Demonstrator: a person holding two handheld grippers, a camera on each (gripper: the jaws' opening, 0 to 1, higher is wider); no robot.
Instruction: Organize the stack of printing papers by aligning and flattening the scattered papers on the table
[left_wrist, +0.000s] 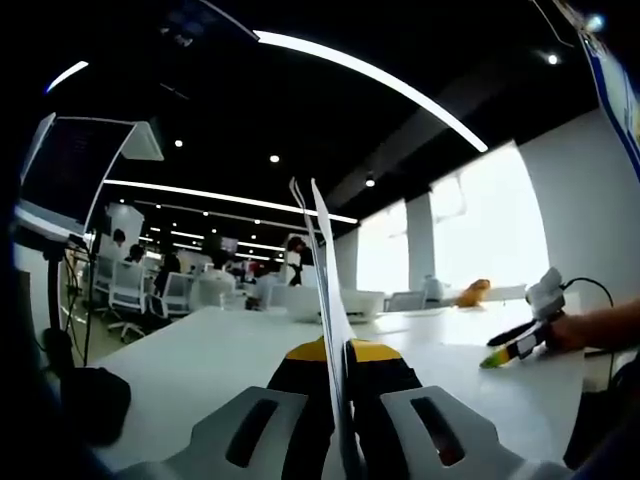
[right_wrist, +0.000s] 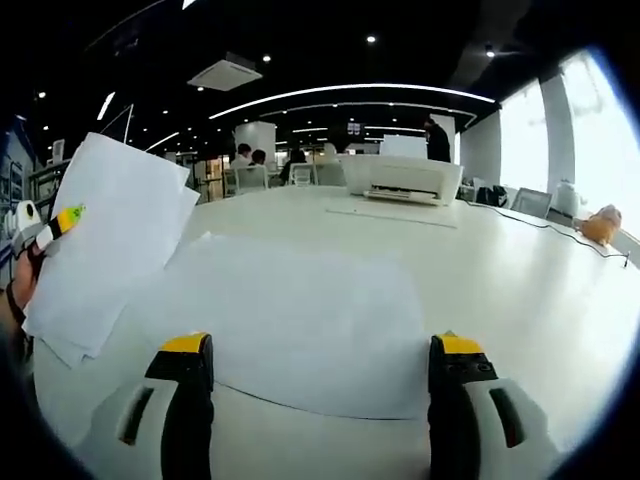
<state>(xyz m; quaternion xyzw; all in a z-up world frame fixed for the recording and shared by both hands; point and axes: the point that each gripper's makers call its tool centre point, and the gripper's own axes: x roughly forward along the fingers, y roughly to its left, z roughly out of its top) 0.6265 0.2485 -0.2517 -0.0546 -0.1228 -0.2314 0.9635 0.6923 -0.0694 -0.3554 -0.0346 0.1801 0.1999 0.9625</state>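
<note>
My left gripper (left_wrist: 335, 352) is shut on a few sheets of white printing paper (left_wrist: 328, 270), which stand upright and edge-on between its yellow-tipped jaws. From the right gripper view the same held sheets (right_wrist: 110, 240) hang fanned at the left, with the left gripper (right_wrist: 50, 228) clamped on their left edge. More white paper (right_wrist: 300, 320) lies flat on the white table (right_wrist: 520, 290), straight ahead of my right gripper (right_wrist: 320, 348), whose jaws stand wide open above its near edge. The right gripper (left_wrist: 515, 348) also appears low over the table, held by a hand (left_wrist: 600, 325).
A white printer (right_wrist: 400, 178) stands at the table's far side with a cable running right. An orange toy (right_wrist: 601, 222) sits at the far right edge. A black object (left_wrist: 92, 400) rests near the left. Office chairs and people fill the background.
</note>
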